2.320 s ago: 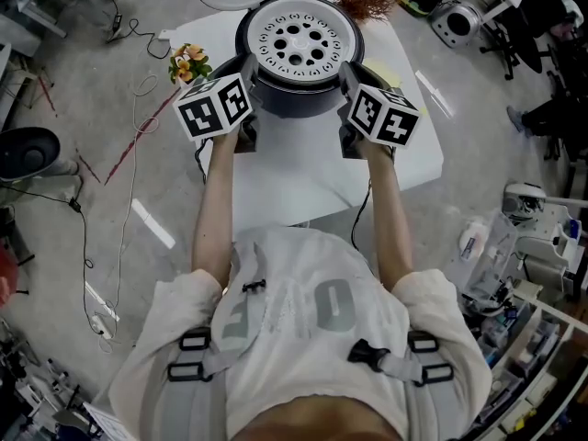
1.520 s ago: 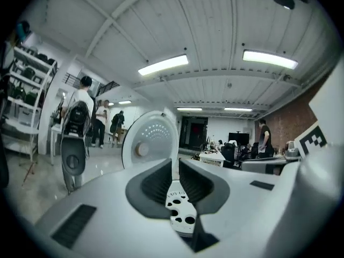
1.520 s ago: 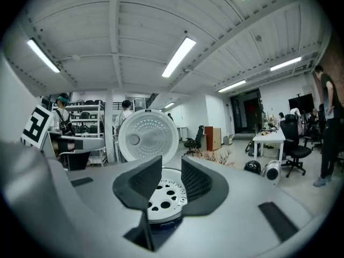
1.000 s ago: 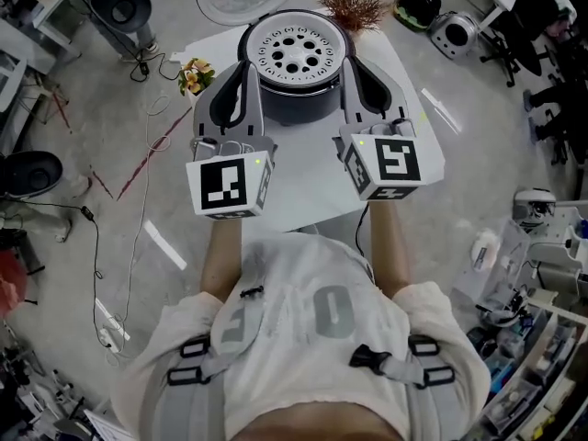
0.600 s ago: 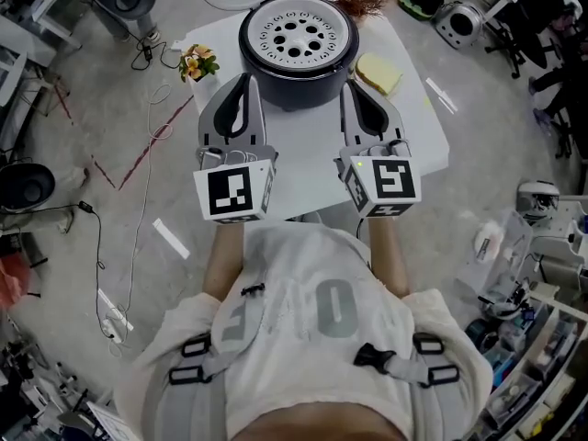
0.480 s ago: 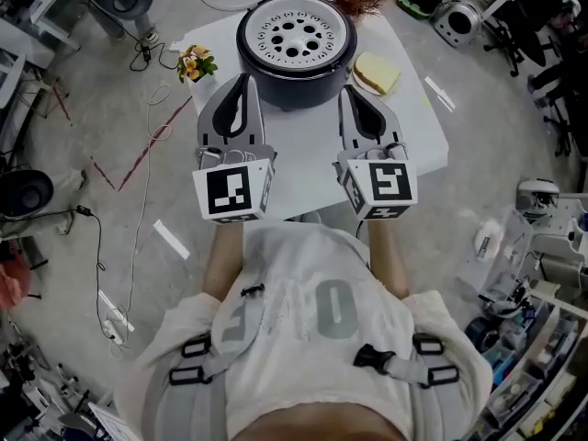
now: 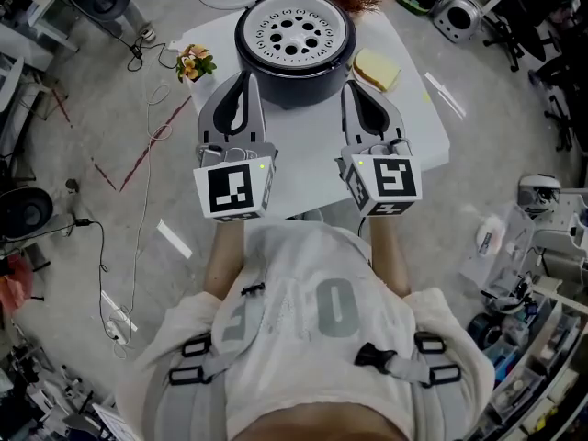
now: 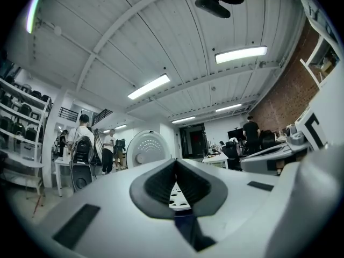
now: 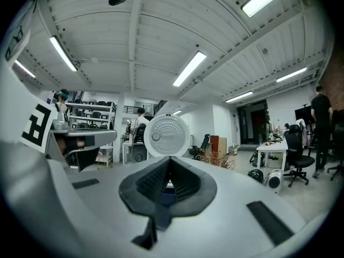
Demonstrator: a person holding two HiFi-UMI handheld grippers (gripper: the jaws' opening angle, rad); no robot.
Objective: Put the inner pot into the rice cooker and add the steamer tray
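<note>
Steamer tray (image 7: 294,37): seated on top of rice cooker (image 7: 296,88), at 12 o'clock on white desk (image 7: 303,168) | left tongs (image 7: 244,83): clenched, empty, near cooker's 7 o'clock | right tongs (image 7: 356,95): clenched, empty, near its 5 o'clock | yellow block (image 7: 377,70): cooker's 4 o'clock | flower bunch (image 7: 190,62): cooker's 9 o'clock

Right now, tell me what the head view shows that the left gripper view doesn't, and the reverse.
Only the head view: the white table, the flowers, a yellow pad and the whole rice cooker. Only the left gripper view: ceiling lights, shelves and standing people. Both: the left gripper, jaws together on nothing, and the perforated steamer tray ahead of it.
</note>
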